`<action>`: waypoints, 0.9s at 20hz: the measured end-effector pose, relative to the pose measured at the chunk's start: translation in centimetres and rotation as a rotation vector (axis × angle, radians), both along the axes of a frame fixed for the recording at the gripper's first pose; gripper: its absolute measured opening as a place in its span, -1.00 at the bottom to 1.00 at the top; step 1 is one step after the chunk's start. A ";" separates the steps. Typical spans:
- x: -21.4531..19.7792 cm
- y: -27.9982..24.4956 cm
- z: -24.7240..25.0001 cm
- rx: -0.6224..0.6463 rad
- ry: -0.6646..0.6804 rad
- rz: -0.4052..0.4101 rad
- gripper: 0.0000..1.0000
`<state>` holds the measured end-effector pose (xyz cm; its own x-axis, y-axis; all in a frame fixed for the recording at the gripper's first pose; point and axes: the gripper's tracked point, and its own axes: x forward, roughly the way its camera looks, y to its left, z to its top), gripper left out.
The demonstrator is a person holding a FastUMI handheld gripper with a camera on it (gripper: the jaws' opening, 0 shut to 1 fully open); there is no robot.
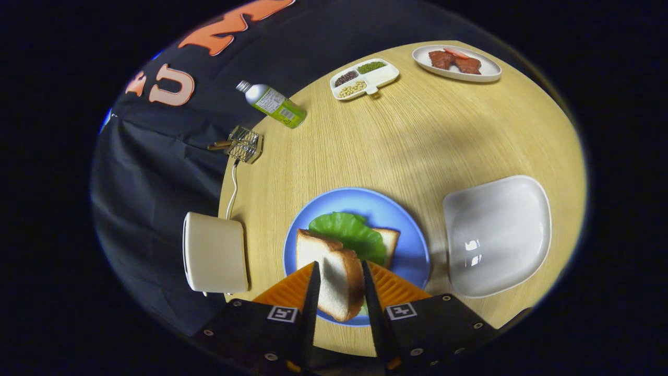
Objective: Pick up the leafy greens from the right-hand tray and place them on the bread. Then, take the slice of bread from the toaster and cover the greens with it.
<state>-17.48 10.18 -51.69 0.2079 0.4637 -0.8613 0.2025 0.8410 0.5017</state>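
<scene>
I have the bread slice (pixel 334 277) clenched in my gripper (pixel 339 277).
Soft, porous slice stands over ruffled lettuce (pixel 347 232) at 12 o'clock on the glossy round blue plate (pixel 402 224).

The tongs (pixel 339 284) point steeply downward; both fingers (pixel 312 292) are closed on a bread slice (pixel 334 277).

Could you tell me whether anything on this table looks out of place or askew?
The bottle lies on its side near the table edge, beside the wire rack. Otherwise tidy: the claw grips the bread slice above the lettuce.
</scene>
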 end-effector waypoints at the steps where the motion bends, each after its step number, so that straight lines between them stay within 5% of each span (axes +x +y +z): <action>1: 0.9 0.0 1.0 0.008 -0.038 -0.016 -0.02; 6: 5.4 -2.6 6.8 -0.062 -0.212 -0.039 0.48; 12: 12.1 -4.2 19.9 -0.073 -0.517 -0.081 0.76; 18: 15.2 -4.1 35.1 -0.127 -0.898 -0.031 0.93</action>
<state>-2.29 6.07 -16.63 0.8370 0.3587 -0.4132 -0.1962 0.9017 0.3853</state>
